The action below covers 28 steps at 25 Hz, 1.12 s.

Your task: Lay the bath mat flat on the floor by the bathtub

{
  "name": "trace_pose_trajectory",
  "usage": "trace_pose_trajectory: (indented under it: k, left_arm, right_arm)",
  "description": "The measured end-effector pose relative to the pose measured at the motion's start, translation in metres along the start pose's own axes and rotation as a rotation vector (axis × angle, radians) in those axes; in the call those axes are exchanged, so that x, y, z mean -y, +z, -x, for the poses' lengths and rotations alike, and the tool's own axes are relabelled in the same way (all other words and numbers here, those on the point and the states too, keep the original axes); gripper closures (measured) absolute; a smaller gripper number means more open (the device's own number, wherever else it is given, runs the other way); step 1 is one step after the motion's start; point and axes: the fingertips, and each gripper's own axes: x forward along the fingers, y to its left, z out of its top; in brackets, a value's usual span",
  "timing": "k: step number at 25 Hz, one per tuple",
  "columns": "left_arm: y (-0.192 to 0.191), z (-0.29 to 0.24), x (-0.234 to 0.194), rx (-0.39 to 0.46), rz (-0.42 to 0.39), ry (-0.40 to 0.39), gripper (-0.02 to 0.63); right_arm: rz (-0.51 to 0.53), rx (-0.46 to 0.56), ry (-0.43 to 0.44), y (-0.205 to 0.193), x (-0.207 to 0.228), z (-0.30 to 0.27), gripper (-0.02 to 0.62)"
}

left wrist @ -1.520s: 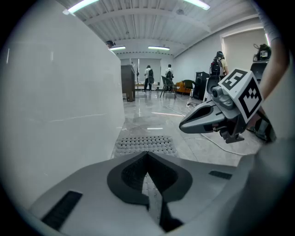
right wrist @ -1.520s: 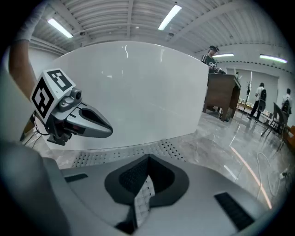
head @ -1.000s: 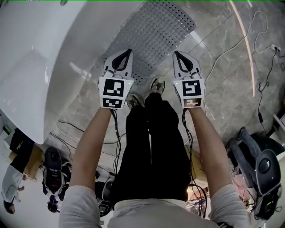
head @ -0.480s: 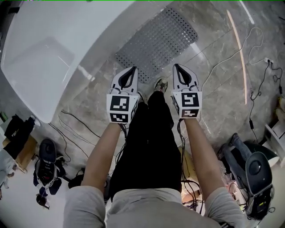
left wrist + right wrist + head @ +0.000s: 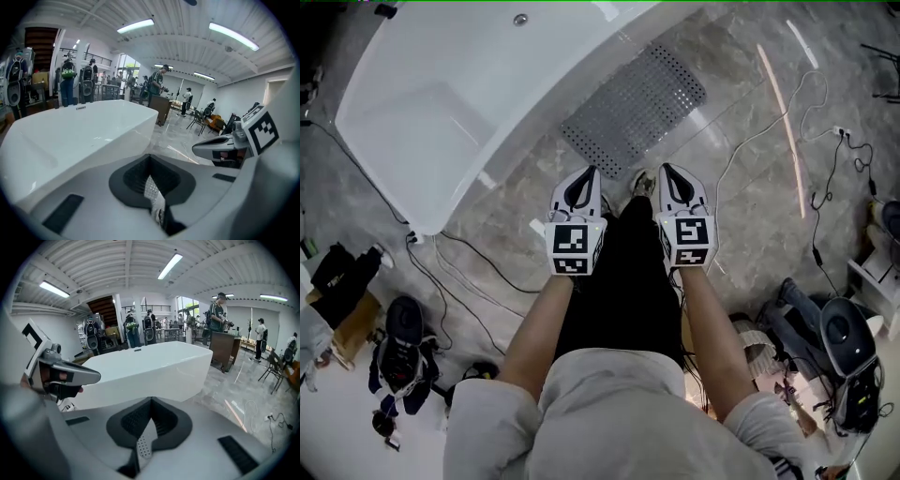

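Observation:
The grey perforated bath mat (image 5: 636,108) lies flat on the marble floor along the white bathtub (image 5: 459,84). Both grippers hang well above it, in front of the person's legs. My left gripper (image 5: 586,176) is shut with nothing in it, and so is my right gripper (image 5: 667,172). In the left gripper view the jaws (image 5: 150,157) meet at the tips over the bathtub (image 5: 70,136), and a sliver of the mat (image 5: 151,190) shows through their gap. The right gripper view shows the same: closed tips (image 5: 151,401), the bathtub (image 5: 150,366), a strip of the mat (image 5: 142,446).
Black cables (image 5: 459,258) trail over the floor left of the person's feet, and a white cable (image 5: 741,141) runs at the right. Bags (image 5: 403,356) lie at the lower left, equipment (image 5: 844,337) at the lower right. Several people stand far off in the hall.
Both grippers have risen together away from the mat and drawn back toward the body. The mat stays flat by the tub and looks smaller as the view pulls up.

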Motion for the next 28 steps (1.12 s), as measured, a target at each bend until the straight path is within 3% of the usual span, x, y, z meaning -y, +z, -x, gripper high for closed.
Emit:
trace_pose_trajectory:
  k: [4, 11, 15, 23, 28]
  left_arm:
    - [0.017, 0.031, 0.006, 0.002, -0.032, -0.017, 0.594]
    - [0.038, 0.071, 0.016, 0.045, 0.039, 0.011, 0.595]
    - [0.046, 0.093, 0.03, 0.065, 0.041, 0.034, 0.595]
    - [0.071, 0.144, 0.078, 0.155, 0.019, 0.121, 0.595]
    - [0.084, 0.181, 0.119, 0.216, -0.002, 0.153, 0.595]
  right_arm:
    - [-0.007, 0.042, 0.004, 0.031, -0.02, 0.036, 0.589]
    - [0.035, 0.058, 0.014, 0.053, -0.033, 0.079, 0.589]
    - [0.041, 0.087, 0.022, 0.062, -0.033, 0.105, 0.589]
    - [0.038, 0.223, 0.052, 0.09, -0.025, 0.18, 0.589]
    - [0.102, 0.316, 0.06, 0.106, -0.027, 0.24, 0.589]
